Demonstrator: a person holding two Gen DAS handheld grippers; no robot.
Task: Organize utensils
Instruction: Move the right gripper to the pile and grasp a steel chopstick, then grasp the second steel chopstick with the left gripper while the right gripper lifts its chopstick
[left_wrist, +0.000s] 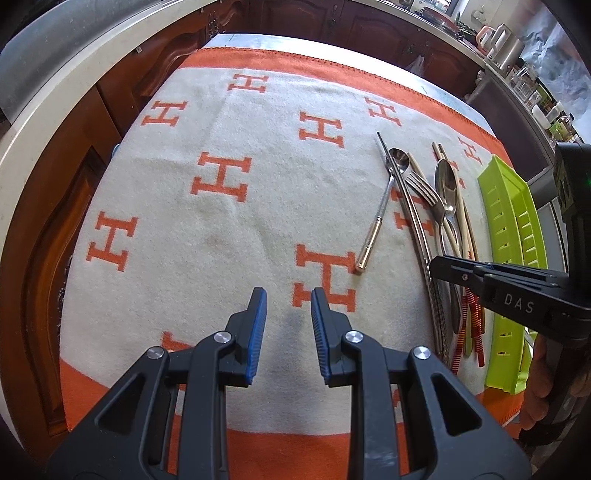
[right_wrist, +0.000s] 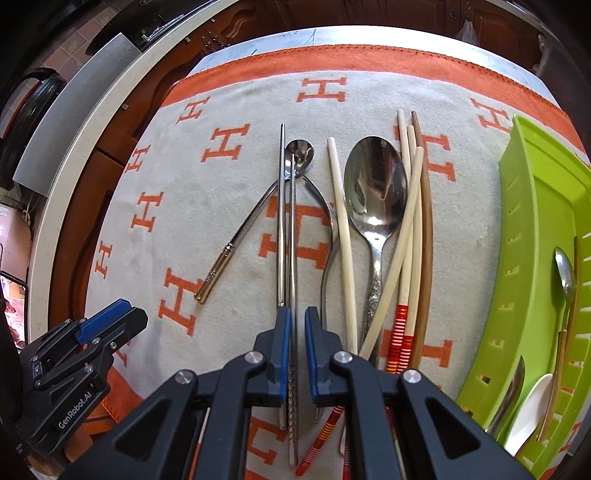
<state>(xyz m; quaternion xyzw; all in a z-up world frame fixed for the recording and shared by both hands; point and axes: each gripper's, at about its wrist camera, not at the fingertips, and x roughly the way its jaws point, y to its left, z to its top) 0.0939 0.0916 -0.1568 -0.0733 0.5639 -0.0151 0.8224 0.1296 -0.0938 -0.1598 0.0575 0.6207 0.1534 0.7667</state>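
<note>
R tool (right_wrist: 296, 325) astride metal chopsticks (right_wrist: 287, 221), jaws apart

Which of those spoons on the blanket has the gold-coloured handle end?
The small thin spoon lying slanted at the left of the pile. The big spoon beside the pale chopsticks has an all-silver, patterned handle.

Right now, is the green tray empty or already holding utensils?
Holding some: the green tray contains a metal spoon and a white spoon near its close end.
</note>
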